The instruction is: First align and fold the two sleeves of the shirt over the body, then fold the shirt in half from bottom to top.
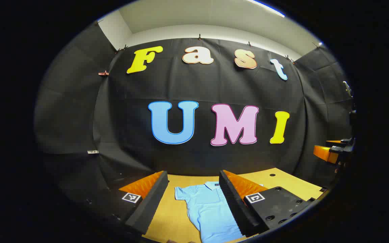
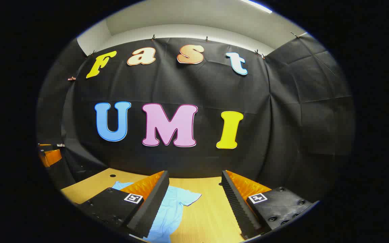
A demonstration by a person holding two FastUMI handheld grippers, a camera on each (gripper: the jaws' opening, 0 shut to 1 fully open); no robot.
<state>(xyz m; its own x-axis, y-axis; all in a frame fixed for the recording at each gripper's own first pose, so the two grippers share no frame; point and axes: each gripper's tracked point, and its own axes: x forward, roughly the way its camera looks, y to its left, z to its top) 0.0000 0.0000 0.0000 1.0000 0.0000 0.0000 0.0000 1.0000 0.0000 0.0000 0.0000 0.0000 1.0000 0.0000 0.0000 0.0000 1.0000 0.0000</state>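
A light blue polo shirt [image 1: 208, 209] lies flat on the wooden table [image 1: 171, 216], collar toward the far wall, one short sleeve spread out to the left. My left gripper [image 1: 193, 199] hangs open above the table, its fingers straddling the shirt's upper body. In the right gripper view the same shirt [image 2: 171, 209] lies low and left, with its other sleeve [image 2: 189, 196] pointing right. My right gripper [image 2: 194, 202] is open too, held above the table over that sleeve. At the far right edge of the left gripper view the right gripper [image 1: 336, 150] appears, raised.
The table [image 2: 211, 216] has small round holes [image 1: 272, 175] near its far edge. Black cloth walls close the booth behind and on both sides. The other gripper [image 2: 49, 155] pokes in at the left edge of the right gripper view.
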